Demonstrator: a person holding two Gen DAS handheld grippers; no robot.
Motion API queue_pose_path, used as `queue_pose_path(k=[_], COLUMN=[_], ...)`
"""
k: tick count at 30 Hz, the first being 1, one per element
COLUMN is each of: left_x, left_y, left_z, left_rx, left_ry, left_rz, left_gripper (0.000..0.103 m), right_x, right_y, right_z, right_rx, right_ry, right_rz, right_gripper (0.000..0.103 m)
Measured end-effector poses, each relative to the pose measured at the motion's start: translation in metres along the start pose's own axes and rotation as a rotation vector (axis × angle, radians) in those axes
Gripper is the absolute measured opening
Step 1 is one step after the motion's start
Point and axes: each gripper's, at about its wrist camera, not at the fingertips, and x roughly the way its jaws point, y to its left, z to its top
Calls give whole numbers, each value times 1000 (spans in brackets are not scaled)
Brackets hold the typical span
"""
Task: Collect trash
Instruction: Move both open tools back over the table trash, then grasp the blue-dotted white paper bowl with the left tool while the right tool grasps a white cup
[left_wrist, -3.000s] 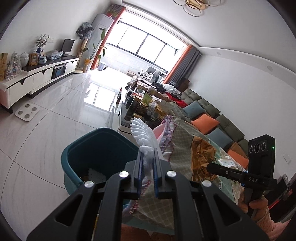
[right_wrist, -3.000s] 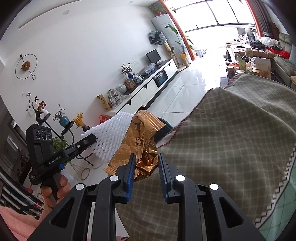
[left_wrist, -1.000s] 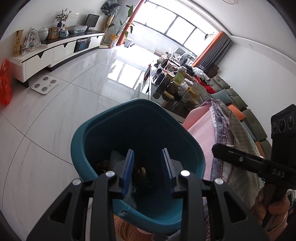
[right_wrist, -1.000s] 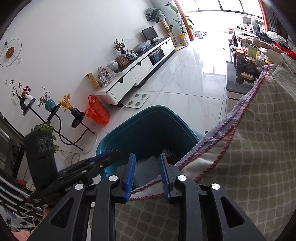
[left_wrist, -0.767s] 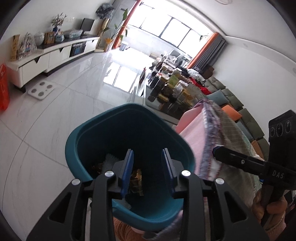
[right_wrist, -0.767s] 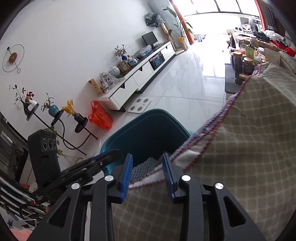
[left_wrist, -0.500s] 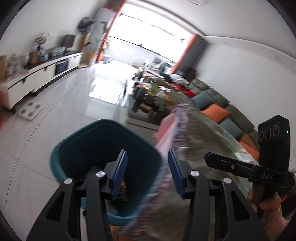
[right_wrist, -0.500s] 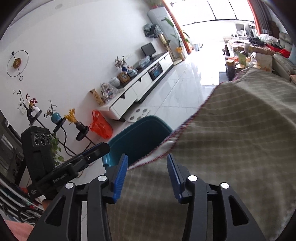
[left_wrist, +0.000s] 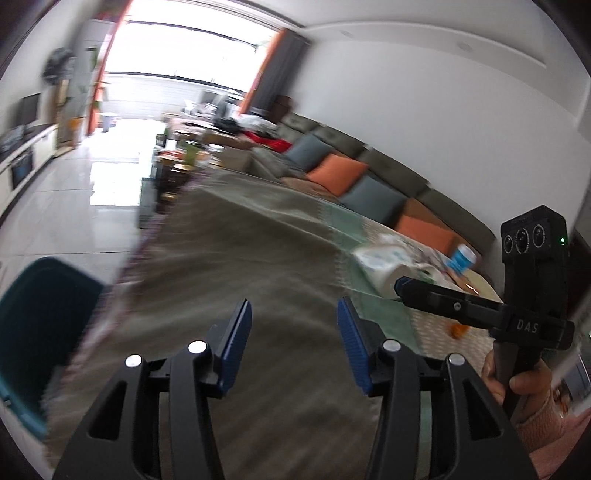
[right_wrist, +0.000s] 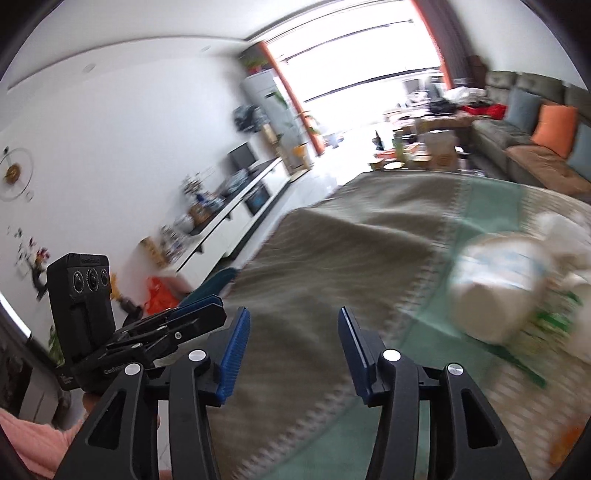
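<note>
Left tongs (left_wrist: 291, 339): the jaws are spreading, with nothing between the blue pads (left_wrist: 236, 343); only the cloth-covered counter (left_wrist: 258, 258) is showing through the gap. Right tongs (right_wrist: 291, 343): likewise spreading and carrying nothing, and pointing down across the same cloth. In the left wrist view the right tongs are appearing at the right edge, gripped by a hand (left_wrist: 517, 384); in the right wrist view the left tongs are sitting at the lower left.

Both views are blurring heavily, so fine detail is not reliable.

The teal bin (left_wrist: 40, 325) is standing at the lower left of the left wrist view, just beside the counter's edge; its contents are not showing from here. In the right wrist view only its rim (right_wrist: 218, 280) is peeking past the cloth.

Remaining candidates for collection are lying at the right of both views: a white wrapped bundle (right_wrist: 498, 288) on the green part of the cloth, with crumpled white and green packaging (right_wrist: 554, 310) touching it, and a small orange scrap (left_wrist: 458, 330) near the right tongs. Whether the bundle is trash cannot be told.

Judgement: the step in hand is a reach for the next piece. Doing it well is calling for jaws spread wide before arrival, one target per tongs, and a pinch on packaging alone, since the cloth is loose and could be caught with it. Crumpled film is likely to slip; a bite on a fold is advisable.
</note>
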Motion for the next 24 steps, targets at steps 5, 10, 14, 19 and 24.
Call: queue_pose_path(k=[5,10,14,19,24], left_x=[40,84,110,134,157], left_y=[-46,-76,-91,-99,-99], left_z=[2,8,12,23,30], left_rx=[62,95,104,98,58], left_ry=[66,140,186,217,267], left_rz=[-79,-133,-126,-114,-113], left_gripper=[60,62,65,68,68], right_x=[-38,-69,-82,-86,-82], right_y=[-44,-85,-115,-150,-172], right_z=[-6,-8,-7,2,3], right_rx=[75,151,191,227,280], right_ry=[-55,-109,-132,-132,-109], right_rz=[-100,-194,-252,-318,-295], right_gripper=[51,52,53,60,63])
